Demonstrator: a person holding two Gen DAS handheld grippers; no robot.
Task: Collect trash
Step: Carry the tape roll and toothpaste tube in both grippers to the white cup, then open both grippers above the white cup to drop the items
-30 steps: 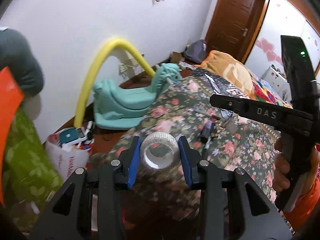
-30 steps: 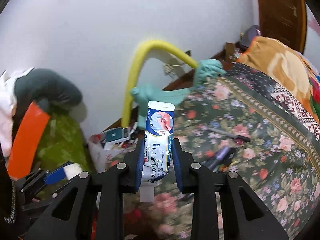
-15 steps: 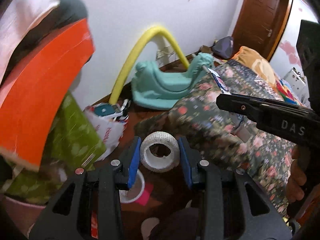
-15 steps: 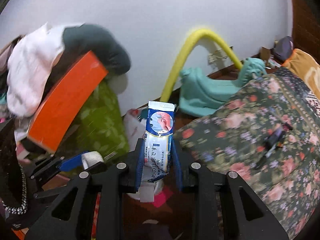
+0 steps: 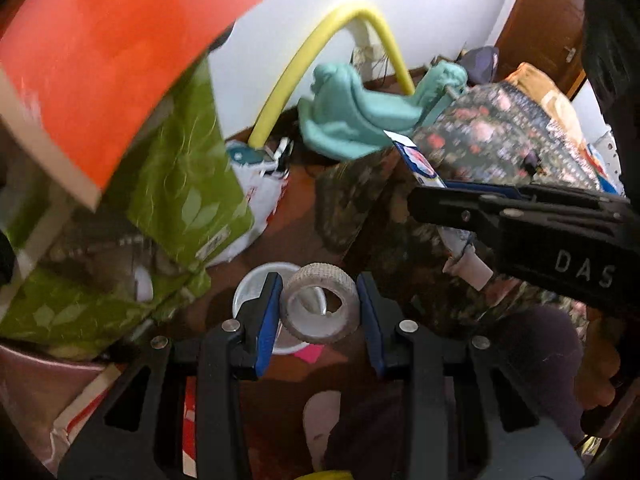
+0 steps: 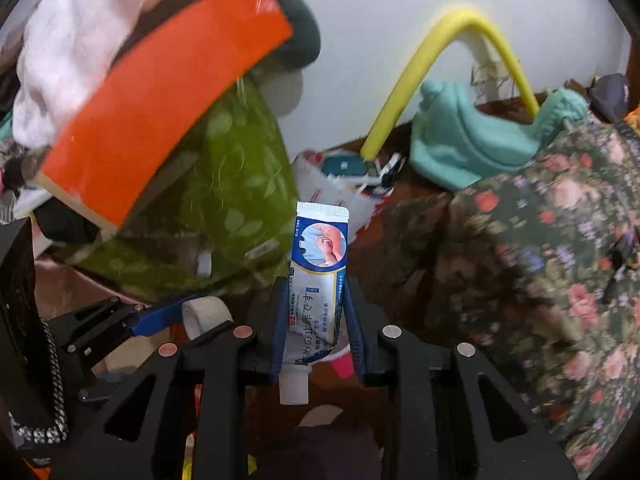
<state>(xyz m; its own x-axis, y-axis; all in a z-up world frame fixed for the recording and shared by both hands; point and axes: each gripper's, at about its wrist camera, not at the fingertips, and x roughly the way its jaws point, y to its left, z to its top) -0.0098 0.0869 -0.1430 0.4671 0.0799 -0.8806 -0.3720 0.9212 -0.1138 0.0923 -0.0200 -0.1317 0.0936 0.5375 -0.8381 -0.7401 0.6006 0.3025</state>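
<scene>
My left gripper is shut on a white tape roll, held above a small white bin on the brown floor. My right gripper is shut on a blue-and-white ointment tube, cap end down. The right gripper also shows in the left wrist view at the right, with the tube sticking out. The left gripper and its tape roll show at the lower left of the right wrist view.
An orange-topped box and a green leaf-print bag stand at the left. A white plastic bag of items, a yellow foam tube and a teal rocking toy lie by the wall. The floral bed cover fills the right.
Both grippers have swung left and down, away from the bed toward the floor. The white bin has come into view under the tape roll. Both still hold their items.
</scene>
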